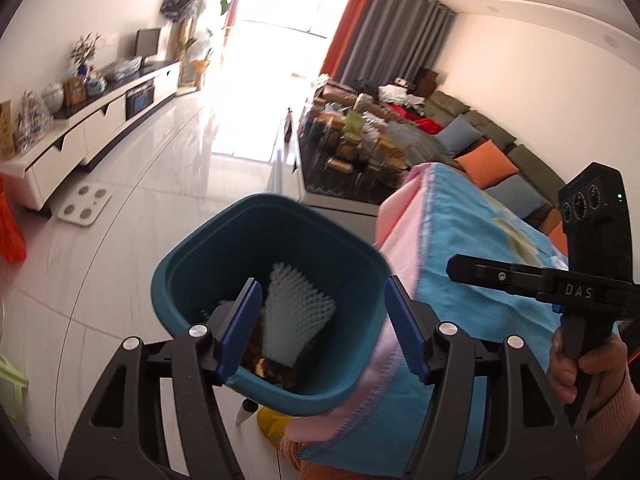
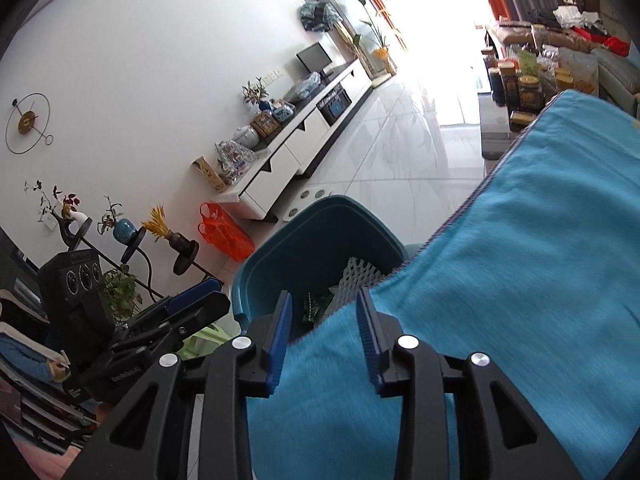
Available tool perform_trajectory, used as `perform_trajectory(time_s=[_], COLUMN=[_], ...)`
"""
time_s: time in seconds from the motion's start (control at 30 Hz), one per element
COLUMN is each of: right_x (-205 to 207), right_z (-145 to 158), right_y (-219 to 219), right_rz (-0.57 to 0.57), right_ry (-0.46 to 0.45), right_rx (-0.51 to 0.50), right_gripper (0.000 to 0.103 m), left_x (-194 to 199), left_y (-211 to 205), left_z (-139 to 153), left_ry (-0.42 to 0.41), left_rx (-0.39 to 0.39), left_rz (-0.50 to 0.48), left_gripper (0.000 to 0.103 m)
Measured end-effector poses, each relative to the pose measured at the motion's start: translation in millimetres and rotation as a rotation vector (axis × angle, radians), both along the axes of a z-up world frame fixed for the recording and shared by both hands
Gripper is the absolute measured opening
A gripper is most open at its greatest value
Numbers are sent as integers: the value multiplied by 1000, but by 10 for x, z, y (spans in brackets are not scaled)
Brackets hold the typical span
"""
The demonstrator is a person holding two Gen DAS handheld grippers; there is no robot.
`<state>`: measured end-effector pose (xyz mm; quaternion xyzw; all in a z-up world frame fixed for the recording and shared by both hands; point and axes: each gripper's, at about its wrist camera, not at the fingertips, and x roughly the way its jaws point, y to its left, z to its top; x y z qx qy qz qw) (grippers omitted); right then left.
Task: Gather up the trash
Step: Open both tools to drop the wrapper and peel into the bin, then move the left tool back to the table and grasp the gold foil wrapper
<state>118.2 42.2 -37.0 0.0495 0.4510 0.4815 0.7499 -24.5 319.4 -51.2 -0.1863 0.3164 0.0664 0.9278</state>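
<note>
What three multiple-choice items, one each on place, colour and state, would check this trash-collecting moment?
1. Where does the white foam net lie?
A on the floor
B inside the bin
C on the cloth

2. What colour is the bin?
A teal
B red
C yellow

3. How does the left claw stand?
A shut on the net
B shut on the bin's rim
C open, holding nothing

Key: B, the net sits within the bin's walls; A, its rim and wall are teal; C, its pads stand apart with nothing pressed between them.

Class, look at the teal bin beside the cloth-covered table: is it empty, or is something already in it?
Not empty. The teal bin holds a white foam net and darker scraps beneath it.
</note>
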Motion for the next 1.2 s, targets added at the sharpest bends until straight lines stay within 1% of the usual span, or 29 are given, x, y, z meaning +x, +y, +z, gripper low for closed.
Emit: perform_trajectory(time_s=[0.13,0.23,0.33,0.53,0.7,0.87,1.03,1.2], right_x=[-51,-104,-135,-259,-343,-418,-393,-393], right_z=[97,169,218,322,393,436,408,295], right_y=[-248,-513,-791,-1409,-1985,-2598,-3181,-3549], right_rz=[-23,-47,-80,-162,-262,-396,-530,-623], right_ry=[-38,-72,-94,-136,-165,-191,-193,-179], right_rx=[20,30,40,55,42,25,24,14], right_gripper=[37,38,42,48,48,48,48,48], left_x=[-51,-37,8,126,229,359,452,516], left_y=[-223,-433,-672,-1275,-1862,-2370,-2933,-3505], left_z=[134,187,216,220,212,178,164,104], left_ry=[-33,-44,-46,-45,-39,-26,-11,17], left_rx=[15,14,19,10,5,-1,-30,-40], left_rz=[-50,-100,-155,-310,-465,-603,-750,-870], left_gripper=[69,70,72,73,74,74,74,74])
